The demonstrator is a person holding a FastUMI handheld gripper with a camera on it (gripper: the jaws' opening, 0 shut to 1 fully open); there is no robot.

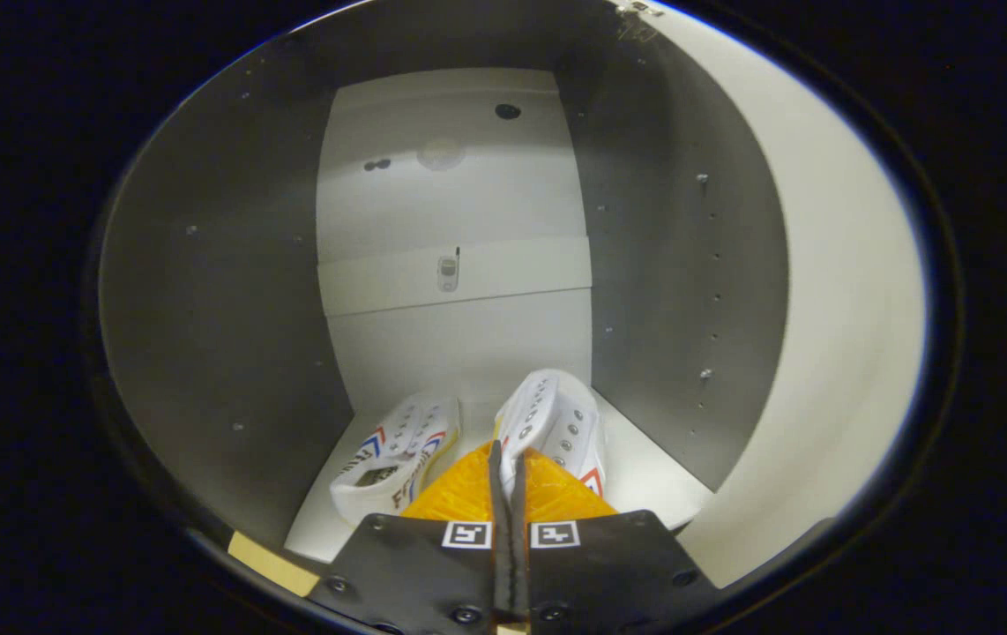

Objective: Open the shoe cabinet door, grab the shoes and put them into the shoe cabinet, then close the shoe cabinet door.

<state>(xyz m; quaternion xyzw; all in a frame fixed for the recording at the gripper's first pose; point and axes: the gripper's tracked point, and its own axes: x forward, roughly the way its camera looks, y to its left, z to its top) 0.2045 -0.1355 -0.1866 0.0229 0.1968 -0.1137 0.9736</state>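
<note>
I am looking into the open shoe cabinet [459, 335], with its white back panel straight ahead. Two white lace-up shoes lie on its white floor. The left shoe [393, 459], with red and blue trim, lies just ahead of my left finger and apart from it. The right shoe [556, 423] points toward the back panel, close to the right side wall. My gripper [508, 459] is shut on the rear rim of the right shoe; a thin white strip of it shows pinched between the two fingers. The fingers hide the heel.
Grey side walls [230, 309] with rows of small peg holes close in on both sides. The open white cabinet door [830, 317] stands to the right. A ledge [459, 273] crosses the back panel halfway up. A pale wooden edge [270, 564] shows below the cabinet floor.
</note>
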